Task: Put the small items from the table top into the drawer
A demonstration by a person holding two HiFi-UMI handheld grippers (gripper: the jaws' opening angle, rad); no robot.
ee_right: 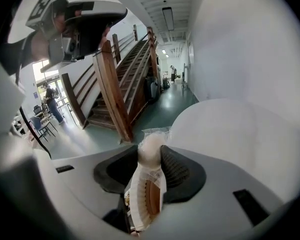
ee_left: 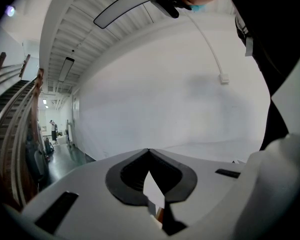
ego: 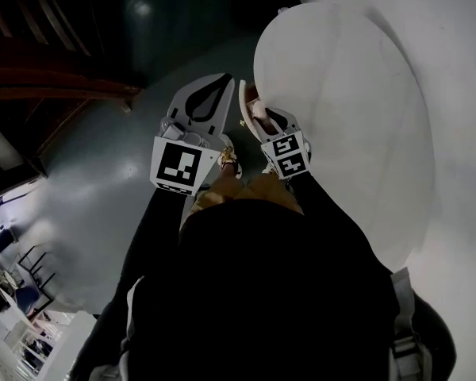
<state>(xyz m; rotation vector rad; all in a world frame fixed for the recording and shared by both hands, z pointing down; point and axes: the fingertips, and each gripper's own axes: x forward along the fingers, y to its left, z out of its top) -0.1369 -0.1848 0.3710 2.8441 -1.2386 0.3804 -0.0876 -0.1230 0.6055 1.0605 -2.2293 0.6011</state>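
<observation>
My right gripper [ego: 252, 100] hangs over the near left edge of the round white table [ego: 341, 117], pointing down and forward. It is shut on a clear-wrapped snack [ee_right: 145, 194], a pale ridged piece with a brown filling whose round white end sticks out between the tips [ee_right: 151, 151]. The snack [ego: 258, 113] shows as a pinkish patch in the head view. My left gripper [ego: 226, 78] is held beside it over the floor, its tips meeting [ee_left: 149, 151] and nothing plainly between them. No drawer is in view.
Dark green floor [ego: 103, 157] lies left of the table. A wooden staircase [ee_right: 112, 89] rises ahead on the left, with a corridor [ee_right: 170, 91] beyond. A white wall [ee_left: 165, 94] fills the left gripper view. My shoes [ego: 228, 159] are below the grippers.
</observation>
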